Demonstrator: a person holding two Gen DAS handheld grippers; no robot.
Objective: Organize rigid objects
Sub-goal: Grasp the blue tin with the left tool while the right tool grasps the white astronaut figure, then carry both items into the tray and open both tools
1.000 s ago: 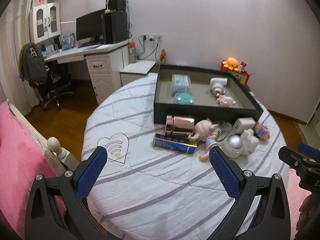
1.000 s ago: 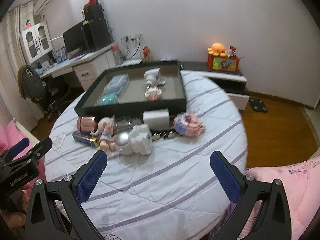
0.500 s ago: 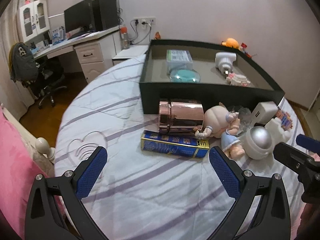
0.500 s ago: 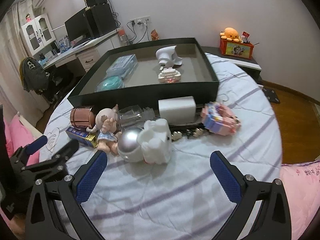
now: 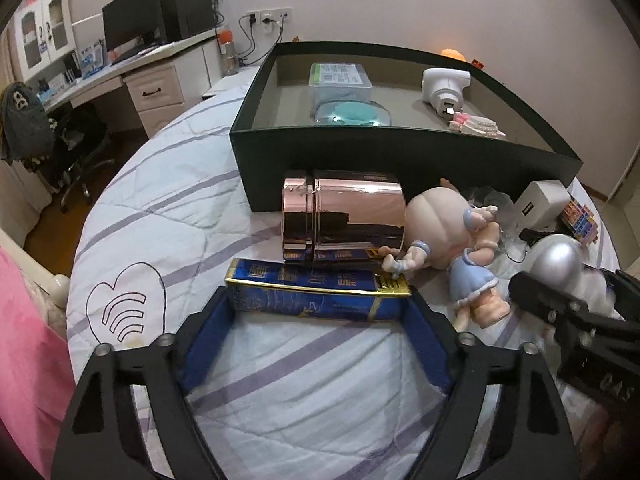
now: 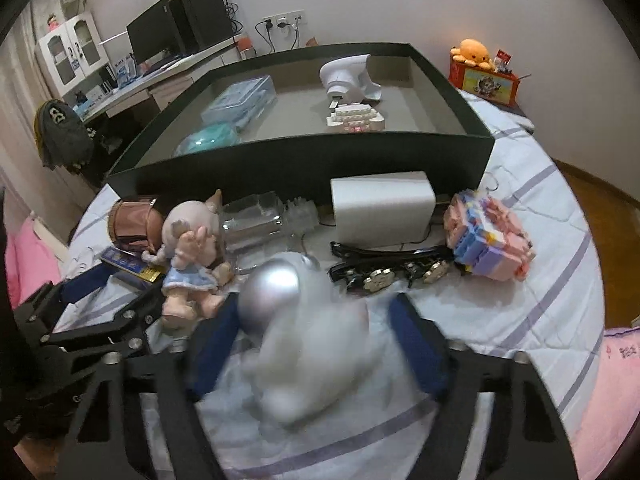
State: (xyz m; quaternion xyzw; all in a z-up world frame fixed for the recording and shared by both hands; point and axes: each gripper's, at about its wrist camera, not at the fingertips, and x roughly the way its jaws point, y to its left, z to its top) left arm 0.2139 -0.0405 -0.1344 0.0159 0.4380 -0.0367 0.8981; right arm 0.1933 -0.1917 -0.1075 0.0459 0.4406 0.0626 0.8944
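The left gripper (image 5: 318, 316), jaws just closing, brackets the blue box's (image 5: 316, 294) ends along its length, while the right gripper (image 6: 316, 320), also closing, straddles the astronaut (image 6: 304, 328).

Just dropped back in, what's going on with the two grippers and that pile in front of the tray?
Both are going for pickups. The left gripper, jaws just closing, brackets the flat blue-and-gold box at its ends. The right gripper, also closing, straddles the white astronaut figure with a silver helmet; contact is blurred. Neither is lifted yet; the dark green tray waits behind.
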